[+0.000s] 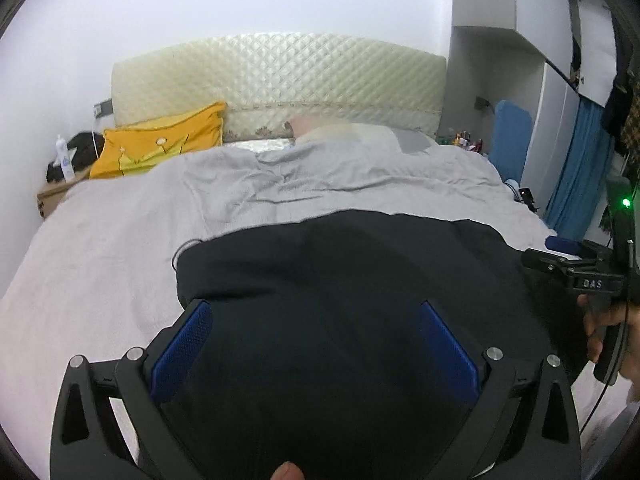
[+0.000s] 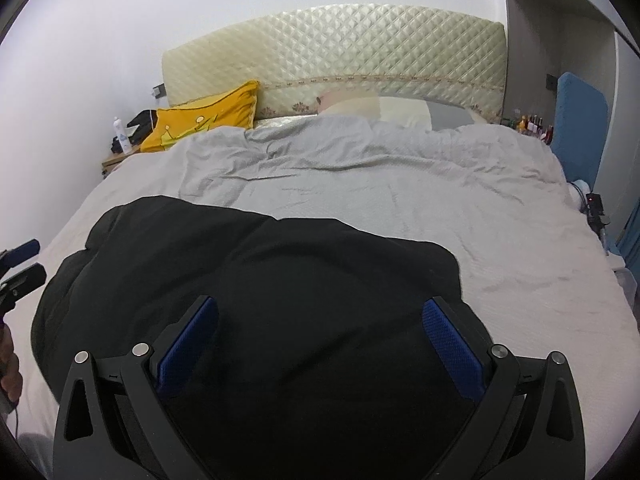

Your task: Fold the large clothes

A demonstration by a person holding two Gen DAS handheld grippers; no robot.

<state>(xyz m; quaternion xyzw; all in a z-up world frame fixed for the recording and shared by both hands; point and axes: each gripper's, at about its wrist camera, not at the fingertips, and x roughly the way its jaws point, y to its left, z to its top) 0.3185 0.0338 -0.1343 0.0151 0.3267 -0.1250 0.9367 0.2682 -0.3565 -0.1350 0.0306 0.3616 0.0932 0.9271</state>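
Note:
A large black garment (image 1: 340,280) lies spread on the grey bed cover (image 1: 100,260); it also shows in the right wrist view (image 2: 260,280). My left gripper (image 1: 314,312) is open, its blue pads wide apart over the garment's near part, holding nothing. My right gripper (image 2: 318,312) is open too, hovering over the garment's near right part. The right gripper shows at the right edge of the left wrist view (image 1: 576,268). The left gripper's fingertips (image 2: 24,260) show at the left edge of the right wrist view.
A yellow pillow (image 1: 160,144) and pale pillows (image 1: 344,130) lie by the quilted headboard (image 1: 280,76). A bedside table with a bottle (image 1: 64,160) stands far left. A blue board (image 1: 512,136) and small bottles stand on the right. The grey cover (image 2: 440,200) stretches beyond the garment.

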